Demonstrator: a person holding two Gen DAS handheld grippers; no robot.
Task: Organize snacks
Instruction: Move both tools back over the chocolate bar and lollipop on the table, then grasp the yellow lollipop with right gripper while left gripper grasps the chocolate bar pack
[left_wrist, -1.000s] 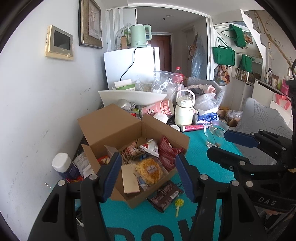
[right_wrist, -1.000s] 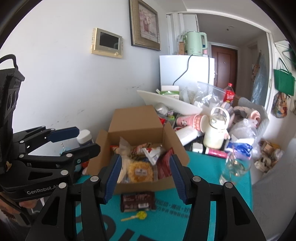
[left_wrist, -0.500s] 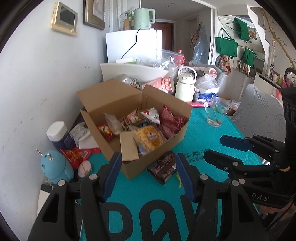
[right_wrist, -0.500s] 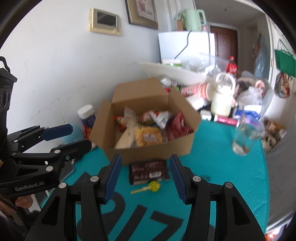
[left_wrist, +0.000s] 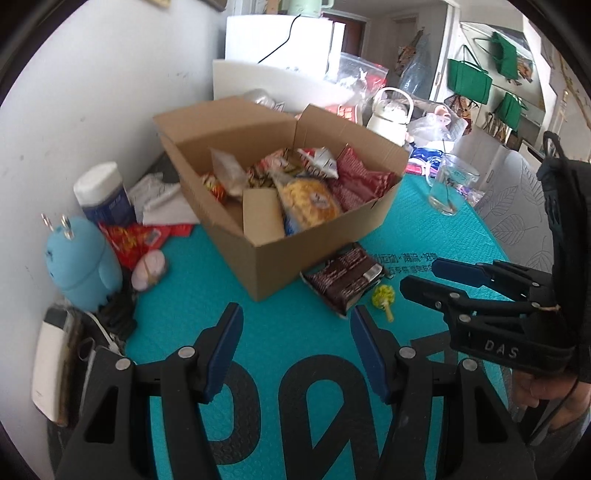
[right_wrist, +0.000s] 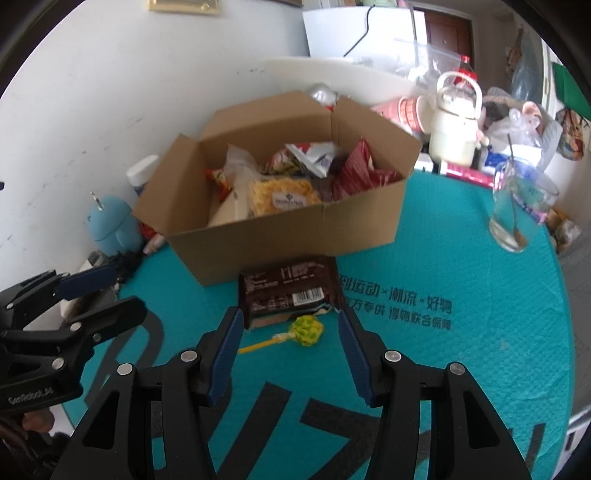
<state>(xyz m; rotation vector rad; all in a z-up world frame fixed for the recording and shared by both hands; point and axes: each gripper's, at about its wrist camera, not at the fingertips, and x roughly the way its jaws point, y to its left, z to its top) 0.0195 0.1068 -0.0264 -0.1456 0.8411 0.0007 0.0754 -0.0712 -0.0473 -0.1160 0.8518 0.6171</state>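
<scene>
Right wrist view: a dark brown foil snack packet (right_wrist: 288, 291) lies flat on the teal mat (right_wrist: 461, 350), touching the near wall of the open brown cardboard box (right_wrist: 280, 236) already heaped with snacks; a yellow-green lollipop (right_wrist: 306, 329) rests just beside it. Both look left out, probably next for the box. The right gripper (right_wrist: 290, 328) hangs over them, jaws part-open and empty, framing the lollipop. The left gripper (left_wrist: 295, 328), likewise part-open and empty, hovers nearby over bare mat.

We see a teal table cover (right_wrist: 461, 369) carrying a cardboard box (right_wrist: 280, 236), chocolate packet (right_wrist: 288, 291), lollipop (right_wrist: 304, 330) and glass (right_wrist: 519, 214).
</scene>
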